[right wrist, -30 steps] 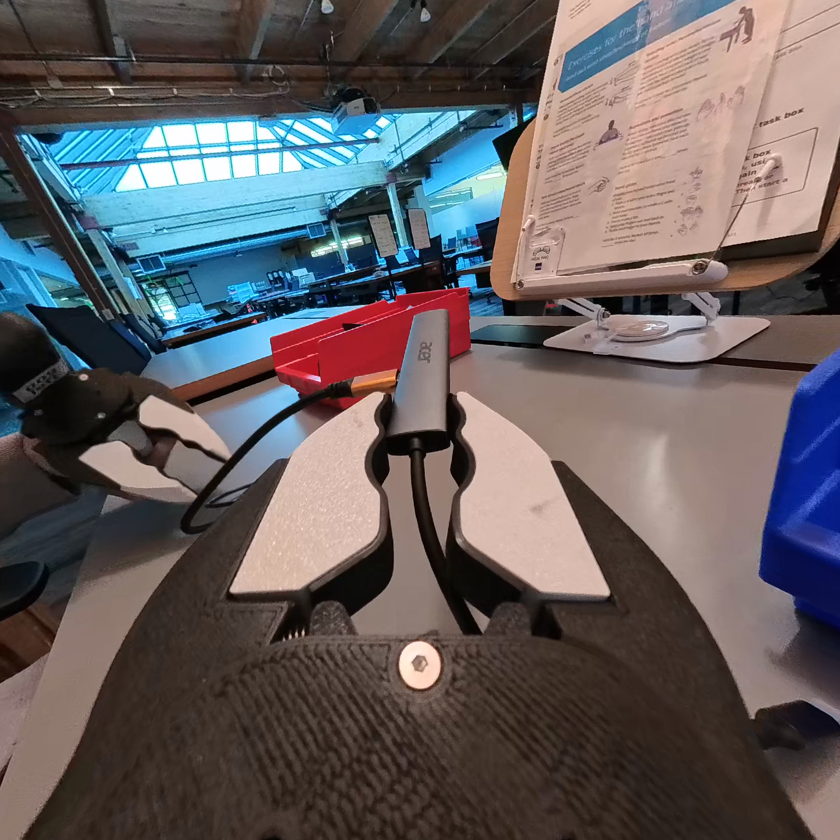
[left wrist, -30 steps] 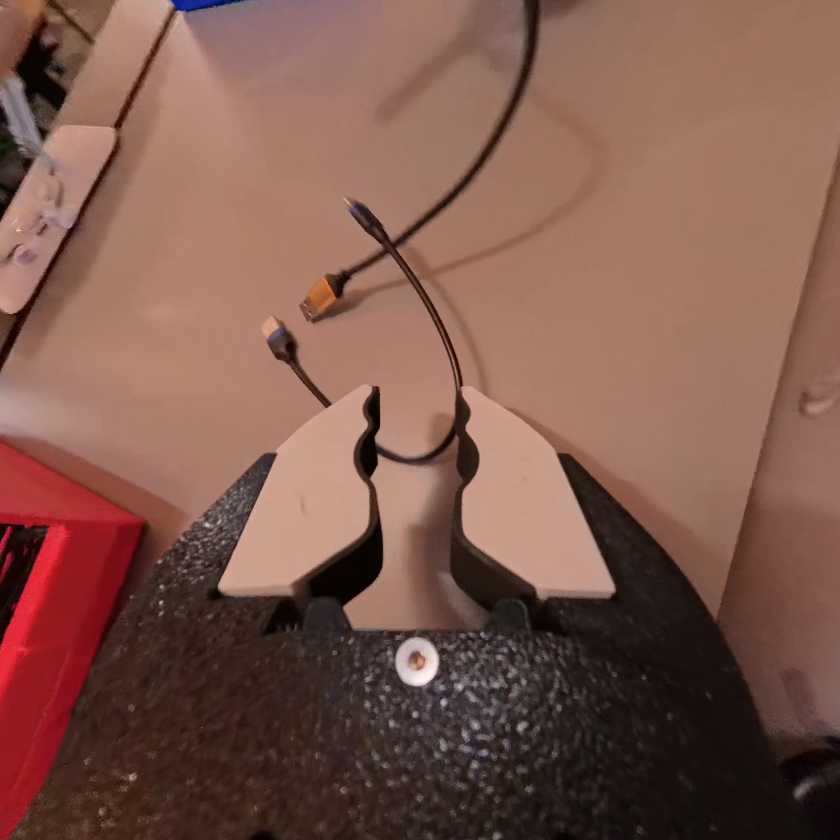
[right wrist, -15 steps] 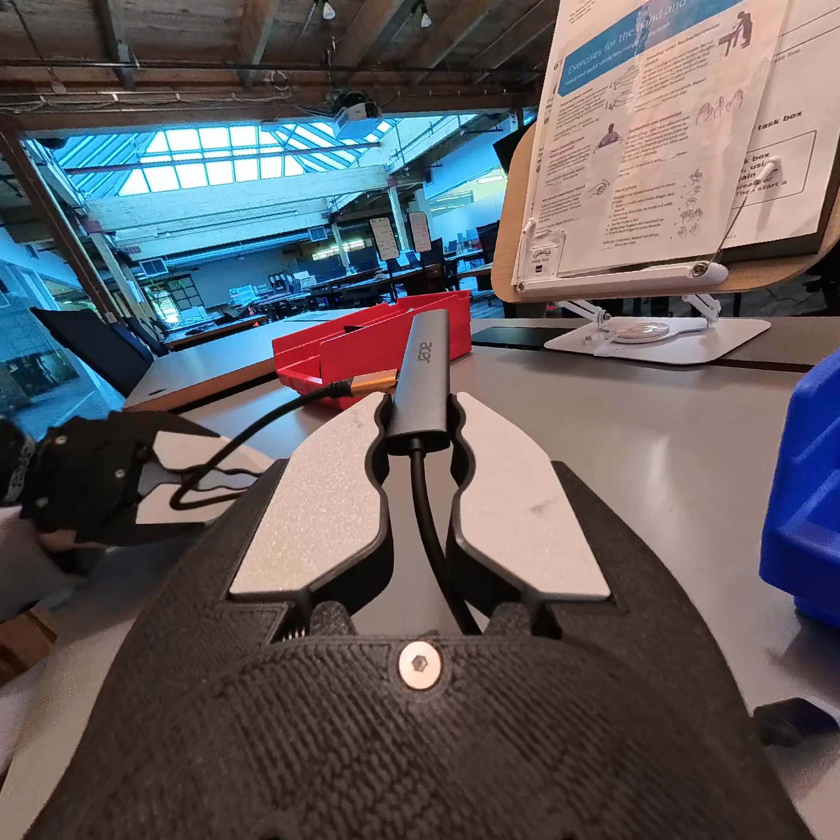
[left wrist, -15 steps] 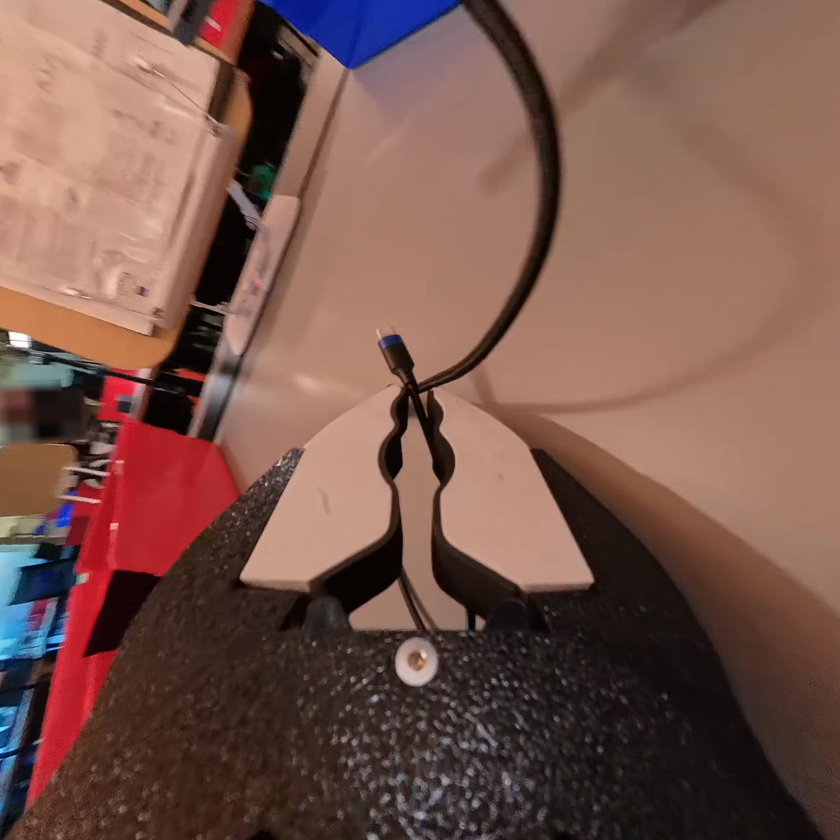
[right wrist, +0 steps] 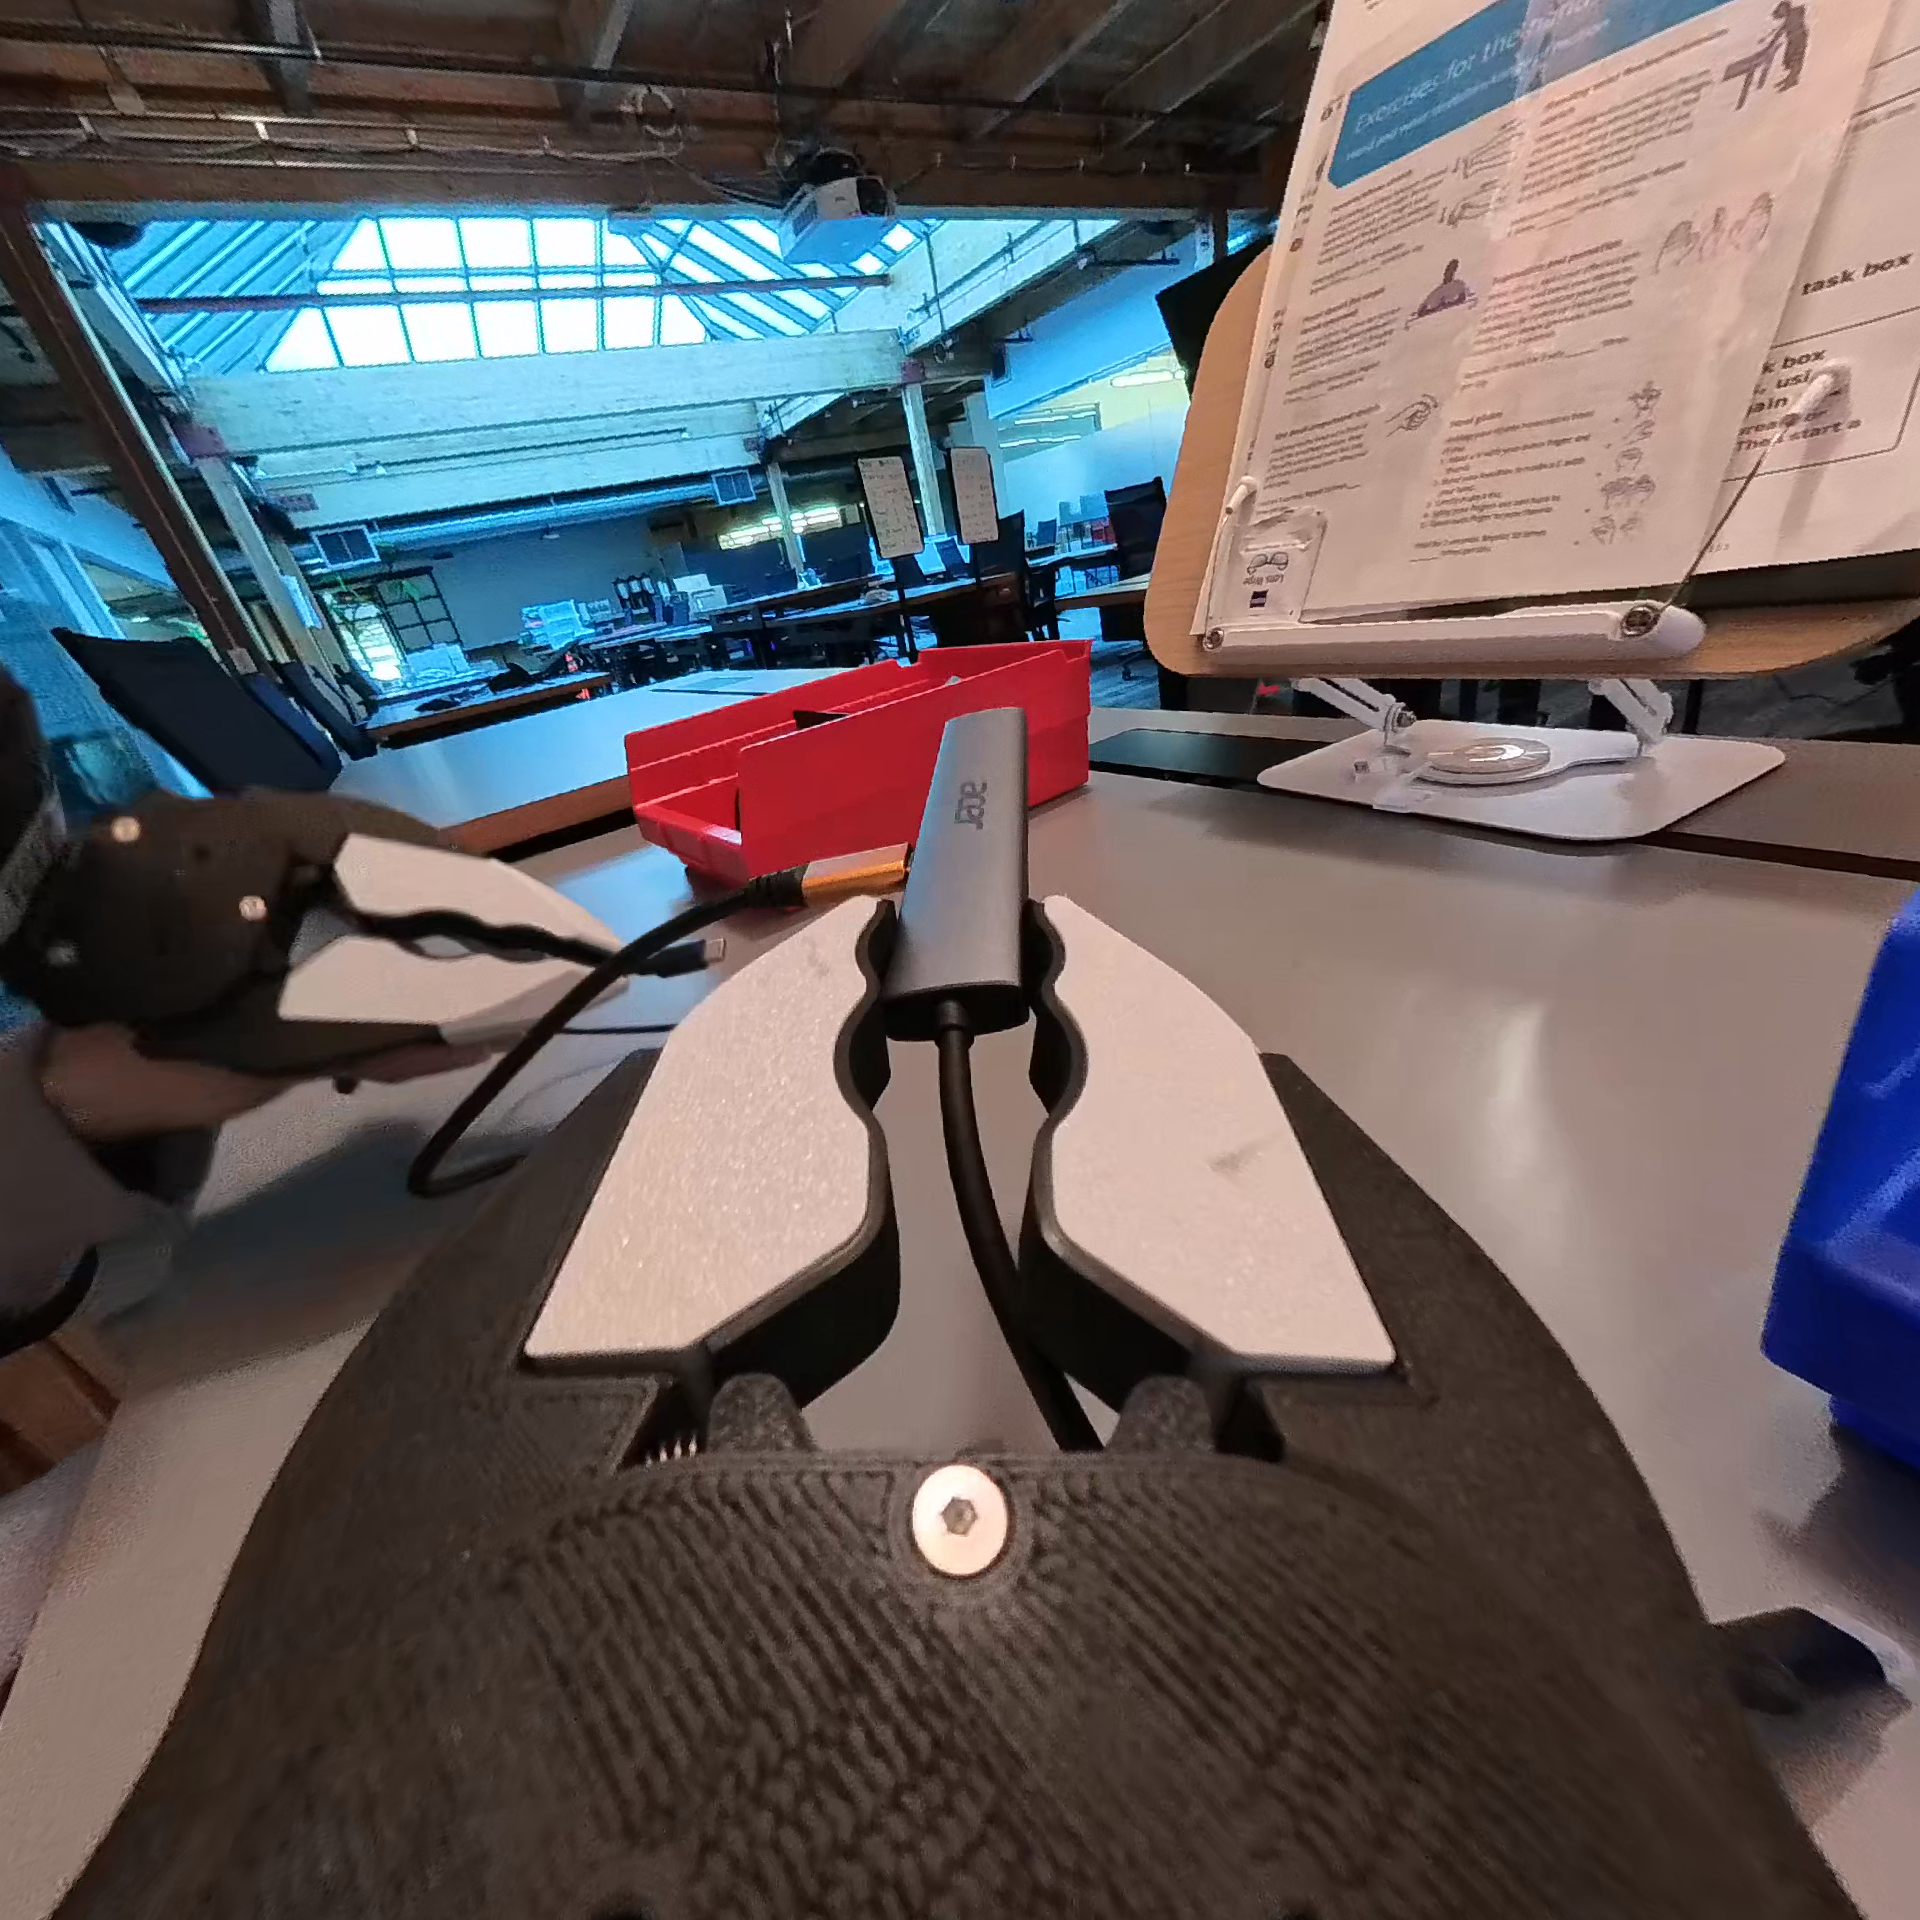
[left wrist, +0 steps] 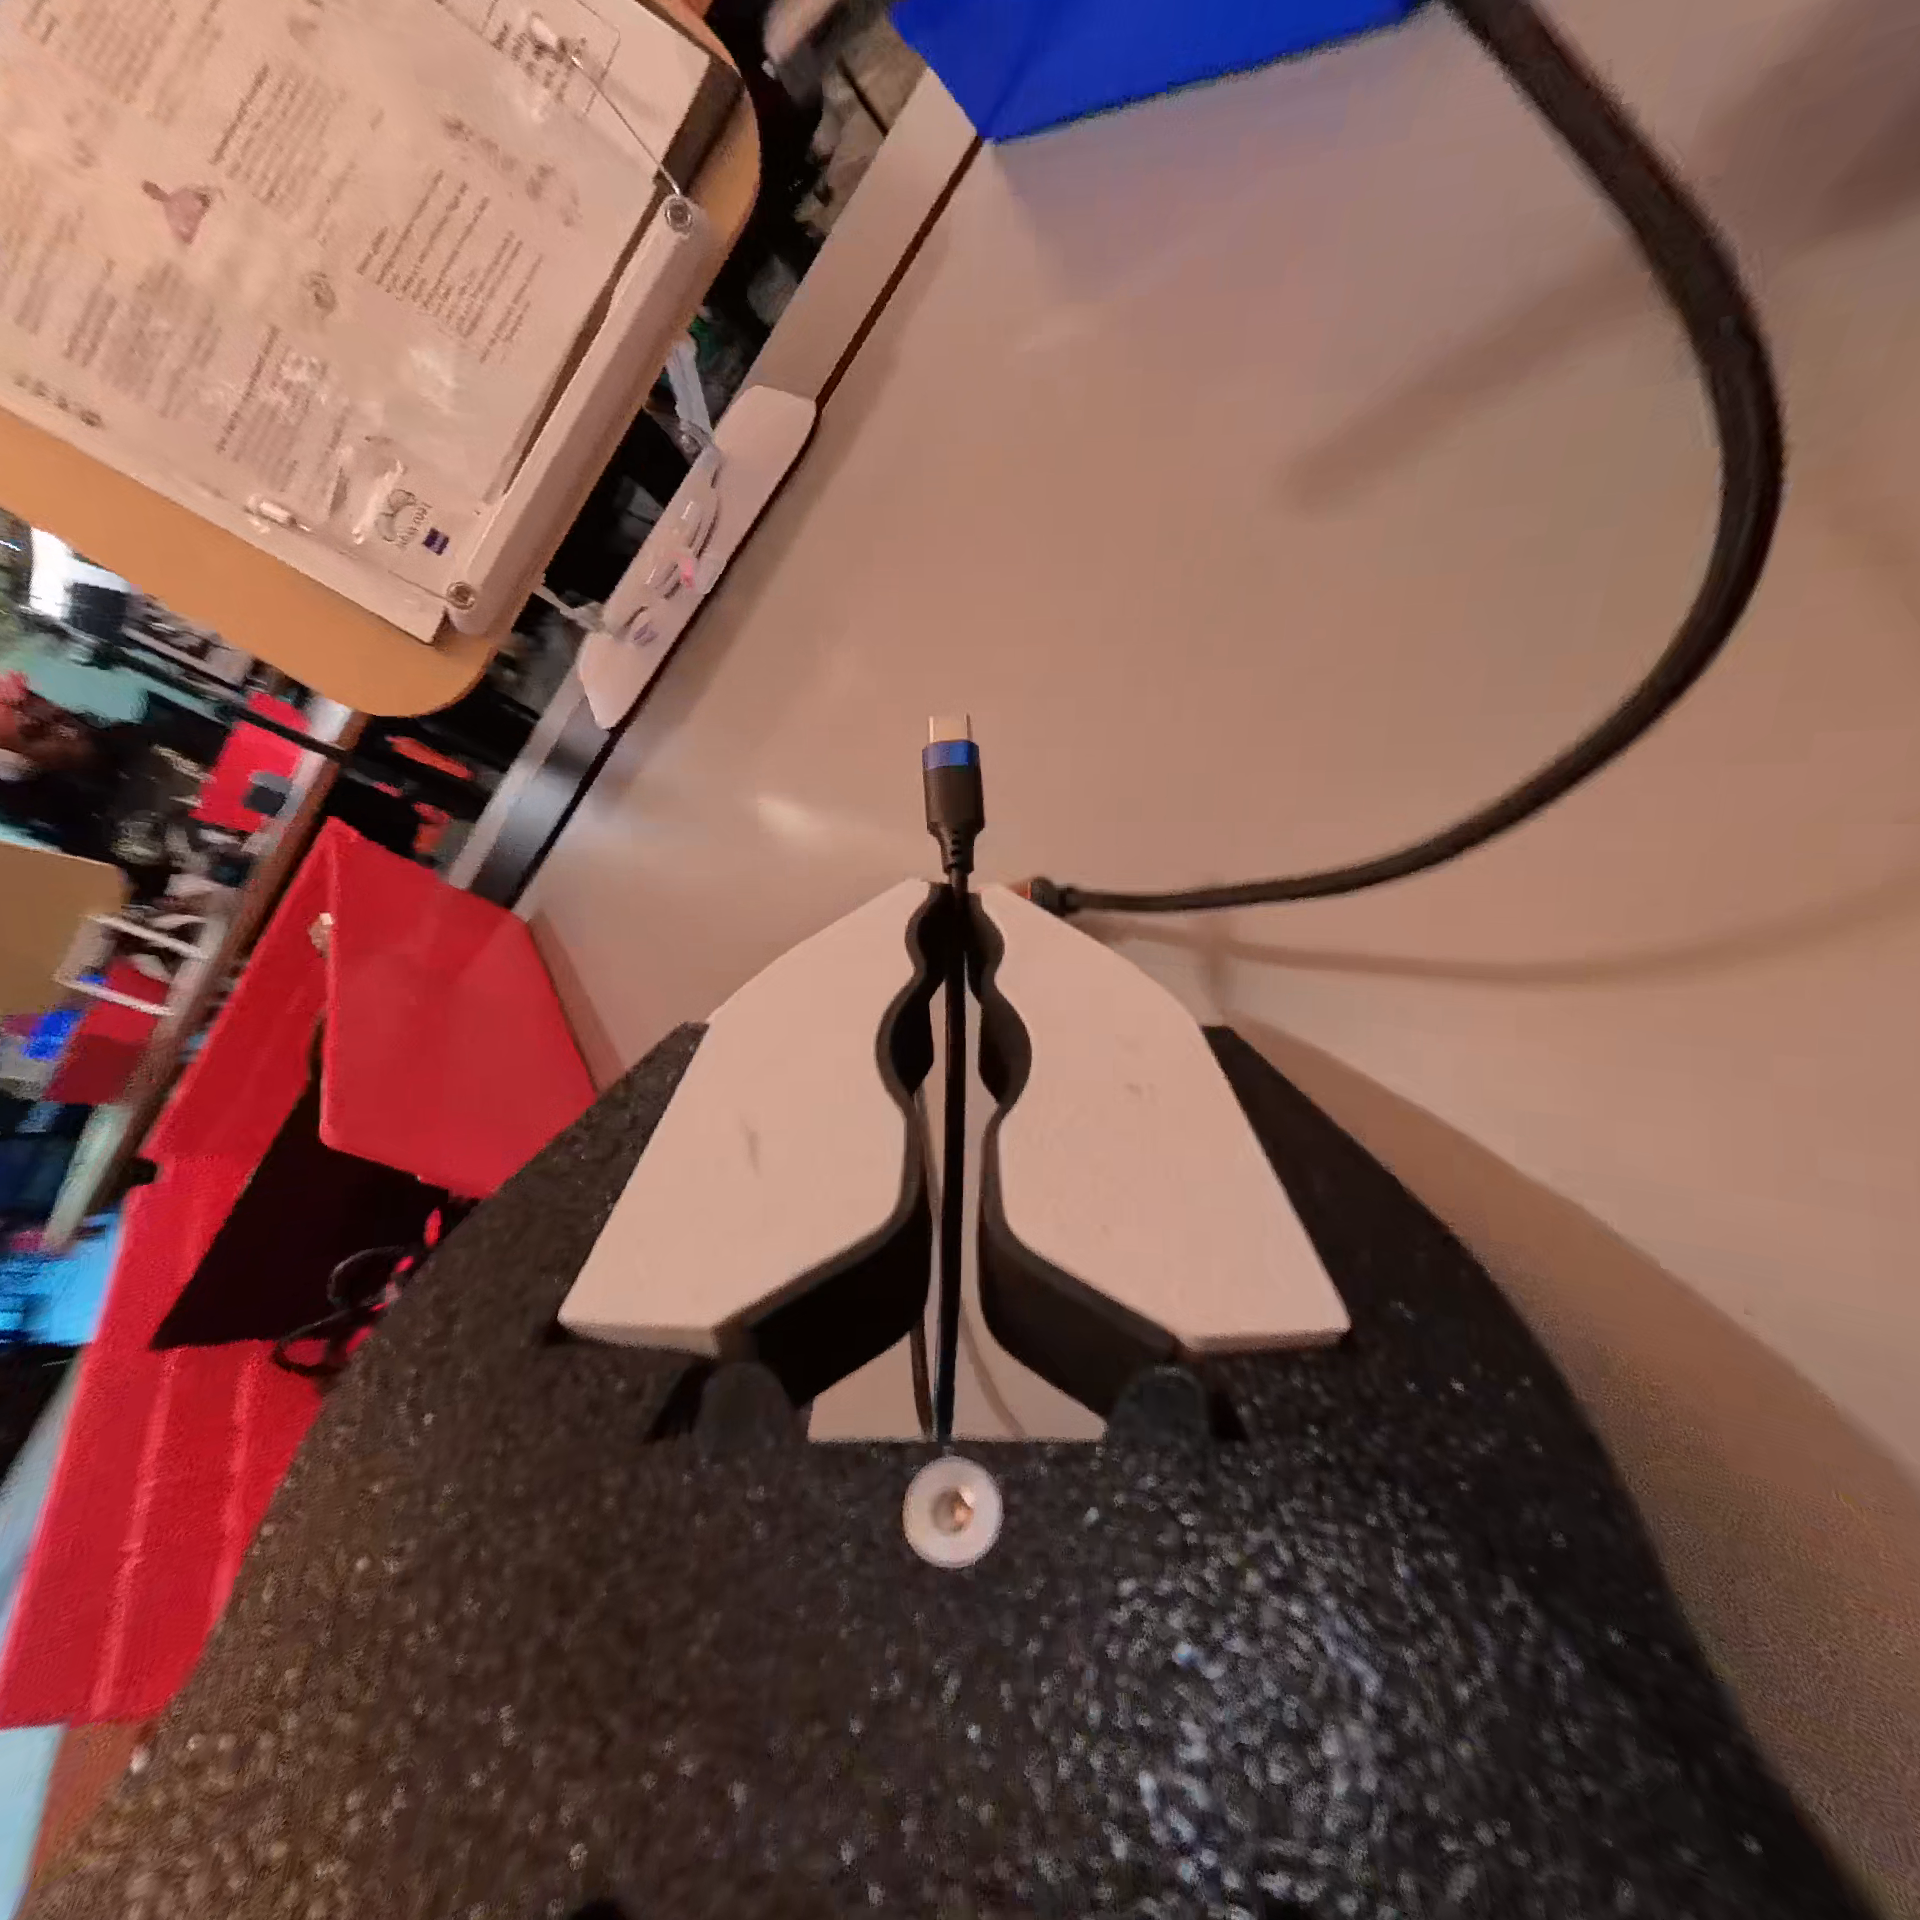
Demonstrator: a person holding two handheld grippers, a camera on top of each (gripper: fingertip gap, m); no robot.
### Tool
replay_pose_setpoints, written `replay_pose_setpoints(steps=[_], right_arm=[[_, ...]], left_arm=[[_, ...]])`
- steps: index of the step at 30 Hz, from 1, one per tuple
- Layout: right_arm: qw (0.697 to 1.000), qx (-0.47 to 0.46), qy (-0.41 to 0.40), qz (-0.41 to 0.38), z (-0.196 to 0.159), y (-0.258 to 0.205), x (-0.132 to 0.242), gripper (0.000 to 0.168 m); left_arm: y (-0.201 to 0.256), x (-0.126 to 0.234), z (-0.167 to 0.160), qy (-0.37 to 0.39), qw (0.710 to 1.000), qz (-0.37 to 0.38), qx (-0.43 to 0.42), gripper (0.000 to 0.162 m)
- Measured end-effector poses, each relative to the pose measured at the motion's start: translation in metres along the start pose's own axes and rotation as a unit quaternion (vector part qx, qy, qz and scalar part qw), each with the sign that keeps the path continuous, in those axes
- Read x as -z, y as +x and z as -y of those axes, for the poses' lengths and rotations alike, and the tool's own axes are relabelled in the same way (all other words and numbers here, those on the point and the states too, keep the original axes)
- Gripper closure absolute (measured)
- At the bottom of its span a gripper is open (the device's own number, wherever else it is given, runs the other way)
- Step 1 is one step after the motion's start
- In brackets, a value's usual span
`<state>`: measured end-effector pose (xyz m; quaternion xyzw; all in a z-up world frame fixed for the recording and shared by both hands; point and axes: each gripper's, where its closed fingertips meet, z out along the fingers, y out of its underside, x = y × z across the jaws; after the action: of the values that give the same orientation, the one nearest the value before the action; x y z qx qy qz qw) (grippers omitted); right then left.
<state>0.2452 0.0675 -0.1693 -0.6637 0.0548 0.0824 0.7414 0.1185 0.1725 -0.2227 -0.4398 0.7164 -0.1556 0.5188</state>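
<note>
Left gripper (left wrist: 954, 899) pinches our thin cable (left wrist: 952, 1091) behind its plug (left wrist: 948, 774); right gripper (right wrist: 956, 935) clamps the hub (right wrist: 961, 873) above the desk (right wrist: 1455, 987). Plug could swivel, we reckon.

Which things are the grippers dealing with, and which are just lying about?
In hand: left gripper shut on thin black cable with blue-ringed plug; right gripper shut on slim grey metal hub; thick black orange-plugged cable in the hub's side.
Lying about: red plastic bin; blue plastic bin; white document stand; grey table.
</note>
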Motion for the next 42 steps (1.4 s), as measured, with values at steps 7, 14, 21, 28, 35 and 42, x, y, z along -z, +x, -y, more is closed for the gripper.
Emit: replay_pose_setpoints(steps=[7, 14, 21, 28, 35, 42], right_arm=[[1.000, 0.002, -0.003, 0.004, -0.001, -0.001, -0.001, 0.145], [1.000, 0.015, -0.008, 0.006, -0.002, -0.004, -0.002, 0.145], [1.000, 0.026, -0.016, 0.006, -0.004, -0.007, -0.004, 0.145], [1.000, 0.019, -0.012, 0.006, -0.003, -0.005, -0.003, 0.145], [1.000, 0.022, -0.022, 0.002, -0.006, -0.005, -0.005, 0.145], [0.999, 0.025, -0.026, 0.001, -0.007, -0.005, -0.006, 0.145]], left_arm=[[0.012, 0.012, 0.064, -0.036, 0.964, -0.212, 0.155, 0.160], [0.012, -0.013, 0.097, -0.051, 0.937, -0.258, 0.228, 0.160], [0.015, -0.025, 0.112, -0.023, 0.928, -0.261, 0.266, 0.160], [0.019, -0.031, 0.110, -0.029, 0.934, -0.250, 0.255, 0.160], [0.018, -0.032, 0.111, -0.020, 0.946, -0.224, 0.233, 0.160], [0.016, -0.035, 0.109, -0.023, 0.955, -0.199, 0.217, 0.160]])
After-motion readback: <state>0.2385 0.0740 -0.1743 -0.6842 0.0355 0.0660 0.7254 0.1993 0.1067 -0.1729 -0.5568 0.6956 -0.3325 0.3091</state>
